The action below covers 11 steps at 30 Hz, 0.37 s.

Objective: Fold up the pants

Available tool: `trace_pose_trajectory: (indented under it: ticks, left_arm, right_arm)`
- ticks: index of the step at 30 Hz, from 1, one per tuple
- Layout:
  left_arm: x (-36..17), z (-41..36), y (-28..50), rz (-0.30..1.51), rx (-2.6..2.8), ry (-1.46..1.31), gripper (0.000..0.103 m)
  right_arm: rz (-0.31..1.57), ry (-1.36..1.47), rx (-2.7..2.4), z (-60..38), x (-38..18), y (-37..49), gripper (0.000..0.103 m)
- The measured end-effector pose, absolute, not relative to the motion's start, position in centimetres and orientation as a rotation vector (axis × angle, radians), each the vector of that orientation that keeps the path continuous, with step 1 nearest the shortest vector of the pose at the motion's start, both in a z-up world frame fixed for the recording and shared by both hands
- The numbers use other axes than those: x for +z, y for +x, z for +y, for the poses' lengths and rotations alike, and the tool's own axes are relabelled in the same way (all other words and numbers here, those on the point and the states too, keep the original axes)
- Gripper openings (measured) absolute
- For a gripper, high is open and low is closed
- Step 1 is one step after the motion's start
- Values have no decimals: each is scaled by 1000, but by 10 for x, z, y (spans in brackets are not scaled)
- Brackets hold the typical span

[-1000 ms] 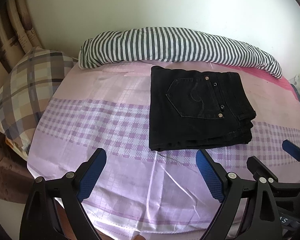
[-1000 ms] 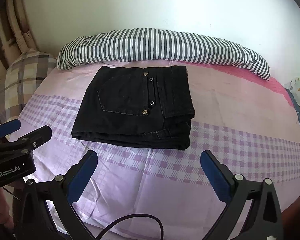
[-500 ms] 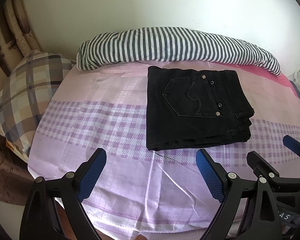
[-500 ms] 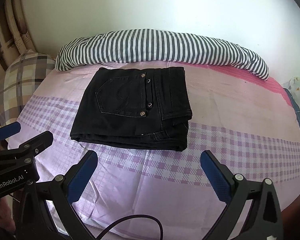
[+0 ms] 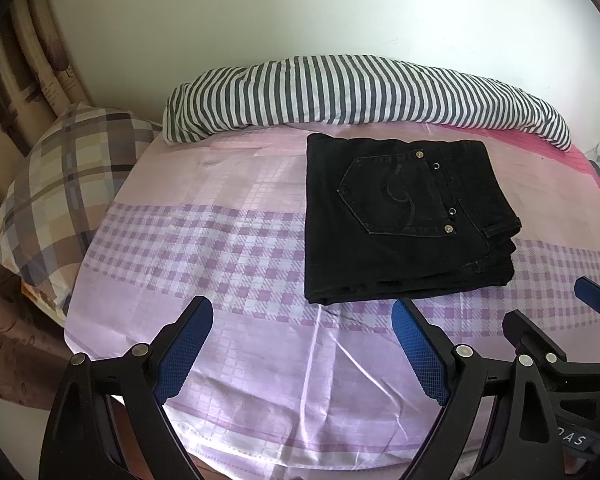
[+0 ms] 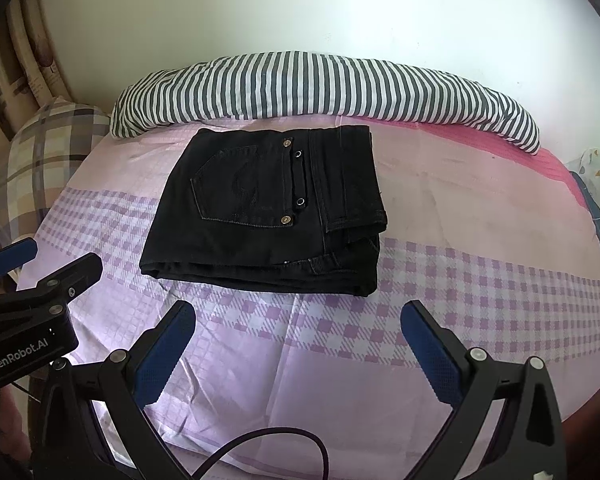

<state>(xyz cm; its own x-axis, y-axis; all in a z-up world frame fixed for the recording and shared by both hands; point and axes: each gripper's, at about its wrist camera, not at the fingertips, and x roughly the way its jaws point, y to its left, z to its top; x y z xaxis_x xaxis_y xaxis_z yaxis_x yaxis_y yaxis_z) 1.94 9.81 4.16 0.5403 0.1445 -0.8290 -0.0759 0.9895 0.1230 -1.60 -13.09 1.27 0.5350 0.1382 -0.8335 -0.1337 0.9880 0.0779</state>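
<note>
Lying folded flat, pants (image 5: pixel 404 220) waistband facing right, pocket up.

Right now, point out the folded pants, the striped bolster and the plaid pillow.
folded pants (image 5: pixel 384 216), left wrist view, back pocket.
striped bolster (image 6: pixel 324 88), right wrist view, middle.
plaid pillow (image 5: pixel 60 184), left wrist view, centre.

- One pair of black pants (image 5: pixel 400 224), folded into a flat stack on the bed (image 5: pixel 228 240).
- One back pocket (image 5: pixel 392 196) showing on top of the pants.
- Four metal studs near that pocket: two brass-coloured, two dark.
- One long striped bolster (image 5: pixel 360 96), behind the pants along the wall.
- One plaid pillow (image 5: pixel 56 184), off to the left of the pants.
- One checked purple-and-pink sheet under the pants.
- Two tools, both nearer than the pants: the left tool (image 5: pixel 302 344) and the right tool (image 6: pixel 298 346).
- Two blue pads on each tool, four altogether.
- One dark cable (image 6: pixel 268 440) below the right tool.
</note>
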Motion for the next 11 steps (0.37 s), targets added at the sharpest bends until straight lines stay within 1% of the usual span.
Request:
trace_pose_trajectory:
  ticks: [11]
  left_arm:
    - [49,95,17,976,100,69,91]
  right_arm:
    - [987,11,151,-133,15,-15,102]
